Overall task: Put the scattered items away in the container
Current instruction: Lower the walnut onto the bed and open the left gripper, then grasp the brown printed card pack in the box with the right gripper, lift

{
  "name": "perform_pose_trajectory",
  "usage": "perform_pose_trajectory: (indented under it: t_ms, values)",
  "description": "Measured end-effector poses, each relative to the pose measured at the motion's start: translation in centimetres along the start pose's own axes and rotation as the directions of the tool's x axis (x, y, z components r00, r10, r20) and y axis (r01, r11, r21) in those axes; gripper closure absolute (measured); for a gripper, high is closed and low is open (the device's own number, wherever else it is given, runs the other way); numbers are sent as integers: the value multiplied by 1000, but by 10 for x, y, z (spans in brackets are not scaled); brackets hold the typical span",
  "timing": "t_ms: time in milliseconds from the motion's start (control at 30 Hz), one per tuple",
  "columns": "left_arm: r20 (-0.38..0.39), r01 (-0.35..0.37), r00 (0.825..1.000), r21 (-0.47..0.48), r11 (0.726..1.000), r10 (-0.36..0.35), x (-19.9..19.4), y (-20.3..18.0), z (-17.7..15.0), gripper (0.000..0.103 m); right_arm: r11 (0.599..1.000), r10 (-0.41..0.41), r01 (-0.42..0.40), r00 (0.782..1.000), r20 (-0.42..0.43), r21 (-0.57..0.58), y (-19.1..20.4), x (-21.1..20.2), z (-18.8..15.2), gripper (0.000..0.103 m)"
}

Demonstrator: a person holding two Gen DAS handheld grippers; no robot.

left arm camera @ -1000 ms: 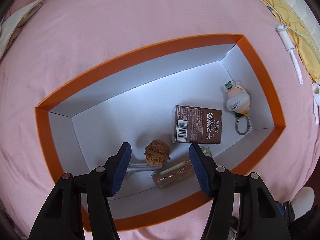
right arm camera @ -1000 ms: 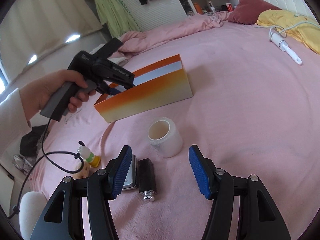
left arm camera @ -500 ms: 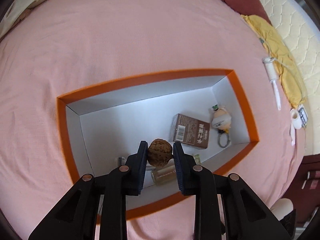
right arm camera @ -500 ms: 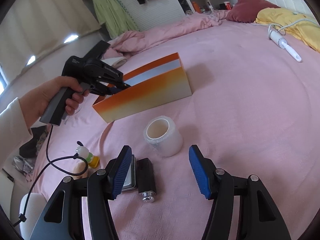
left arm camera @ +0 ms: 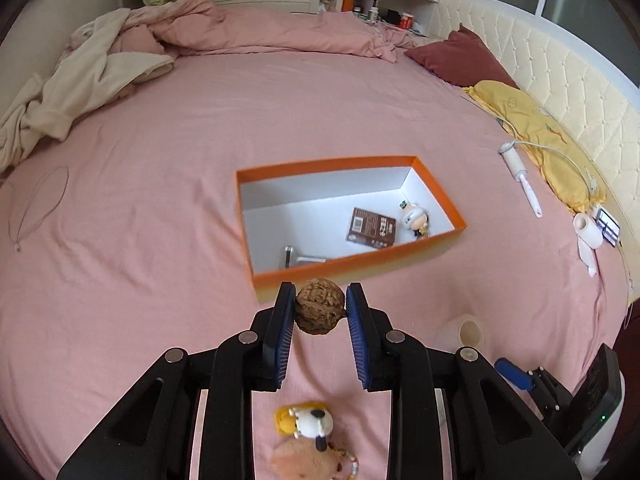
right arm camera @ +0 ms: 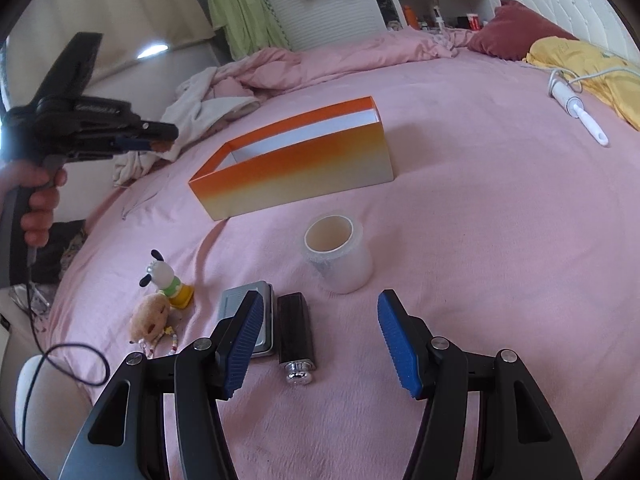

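Observation:
My left gripper (left arm camera: 320, 290) is shut on a brown walnut (left arm camera: 320, 310) and holds it in the air, just short of the near wall of the orange box (left arm camera: 328, 162). Inside the box lie a brown card pack (left arm camera: 372, 227), a figurine keychain (left arm camera: 416, 216) and a metal piece (left arm camera: 298, 258). My right gripper (right arm camera: 320, 298) hovers open and holds nothing above a black capped item (right arm camera: 296, 336). Beside that item are a grey tin (right arm camera: 240, 304) and a tape roll (right arm camera: 336, 256). A dog figure (right arm camera: 168, 280) and a plush charm (right arm camera: 150, 318) lie to the left.
A white wand with a cord (left arm camera: 524, 184) lies on a yellow cloth (left arm camera: 536, 128) at the right. A maroon pillow (left arm camera: 460, 60) and a crumpled duvet (left arm camera: 248, 32) sit at the back. A thin cord loop (left arm camera: 36, 204) lies at the left.
My left gripper closed on the walnut inside the box, then rose and drew back out of the box with it. My right gripper stayed in place, open.

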State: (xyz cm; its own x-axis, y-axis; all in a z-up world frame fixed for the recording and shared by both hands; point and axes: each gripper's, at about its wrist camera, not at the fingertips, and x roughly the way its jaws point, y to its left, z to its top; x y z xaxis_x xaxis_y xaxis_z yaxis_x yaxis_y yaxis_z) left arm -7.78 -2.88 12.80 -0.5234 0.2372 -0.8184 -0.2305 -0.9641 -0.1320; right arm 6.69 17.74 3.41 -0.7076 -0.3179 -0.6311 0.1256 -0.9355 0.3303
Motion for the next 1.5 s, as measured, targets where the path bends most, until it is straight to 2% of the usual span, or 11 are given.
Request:
perform_pose_trajectory:
  t_ms: [167, 267, 367, 400, 433, 500, 700, 1033, 1233, 1433, 1500]
  values:
    - [-11, -71, 997, -84, 994, 70, 21, 24, -48, 76, 999, -11, 11, 1000, -3, -40, 5, -5, -5, 44]
    - [-25, -64, 998, -122, 990, 61, 43, 34, -73, 75, 998, -17, 16, 1000, -10, -59, 7, -5, -9, 44]
    - [33, -45, 998, -157, 987, 51, 57, 42, -97, 64, 997, -20, 19, 1000, -15, -70, 10, -4, -10, 44]
    - [63, -53, 996, -168, 984, 64, 56, 42, -99, 57, 997, -23, 21, 1000, -17, -76, 10, -3, -11, 44]
    - [75, -78, 993, -174, 982, 92, 54, 41, -100, 42, 996, -26, 24, 999, -20, -81, 11, -2, -11, 44]
    - [89, -131, 985, -150, 980, 145, 51, 36, -98, 29, 996, -30, 28, 999, -24, -88, 12, -1, -12, 44]
    - [169, -196, 964, -70, 978, 205, 39, 22, -92, 29, 995, -36, 33, 999, -30, -95, 13, 2, -14, 44]
    - [164, -209, 961, -100, 973, 223, 36, 27, -90, 29, 993, -33, 30, 999, -22, -117, 18, 3, -9, 44]
    - [192, -168, 961, -163, 972, 198, 18, 37, -90, 29, 987, 6, -1, 1000, 27, -161, 28, 4, 37, 44]
    - [218, -154, 956, -189, 970, 194, 9, 46, -87, 29, 961, -19, 9, 999, -34, -276, 42, 42, 129, 44]
    - [222, -155, 955, -191, 969, 197, 9, 47, -86, 29, 937, -43, 4, 994, -104, -348, 53, 66, 160, 44]
